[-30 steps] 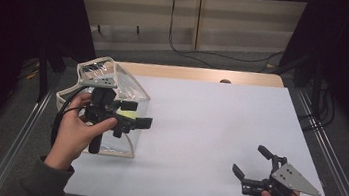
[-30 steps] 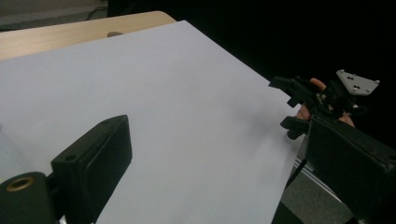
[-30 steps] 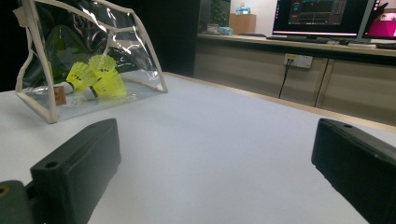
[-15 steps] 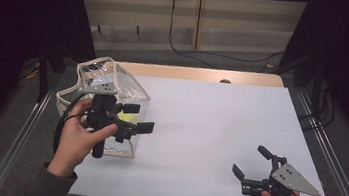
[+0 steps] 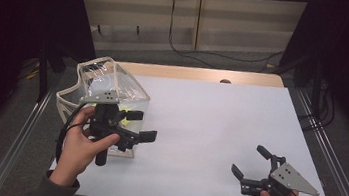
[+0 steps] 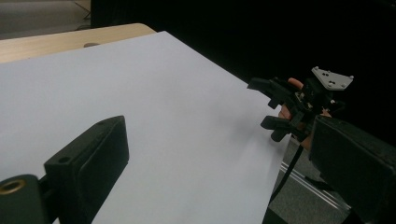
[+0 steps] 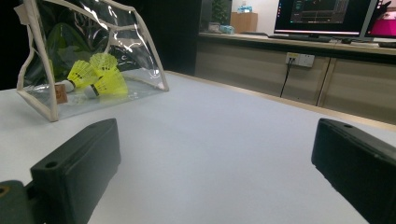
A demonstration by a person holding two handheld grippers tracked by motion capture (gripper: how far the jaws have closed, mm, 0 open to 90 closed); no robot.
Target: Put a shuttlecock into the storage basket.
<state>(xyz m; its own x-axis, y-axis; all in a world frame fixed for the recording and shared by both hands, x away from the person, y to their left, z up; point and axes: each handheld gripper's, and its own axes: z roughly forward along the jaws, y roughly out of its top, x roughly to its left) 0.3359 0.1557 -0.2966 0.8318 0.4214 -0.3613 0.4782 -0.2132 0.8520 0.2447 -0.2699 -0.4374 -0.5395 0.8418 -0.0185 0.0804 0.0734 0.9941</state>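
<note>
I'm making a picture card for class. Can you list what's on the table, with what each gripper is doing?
table: white top, wooden far edge
bag: clear pouch with cream trim, near the table's left edge
inside bag: yellow shuttlecocks
left gripper: open, empty, held over the table just in front of the bag
right gripper: open, empty, near the table's front right corner

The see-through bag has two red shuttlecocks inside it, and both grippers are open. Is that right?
Not quite. The shuttlecocks in the see-through bag are yellow, not red, as the right gripper view shows. The rest holds: the left gripper and the right gripper both have their jaws spread apart.
</note>
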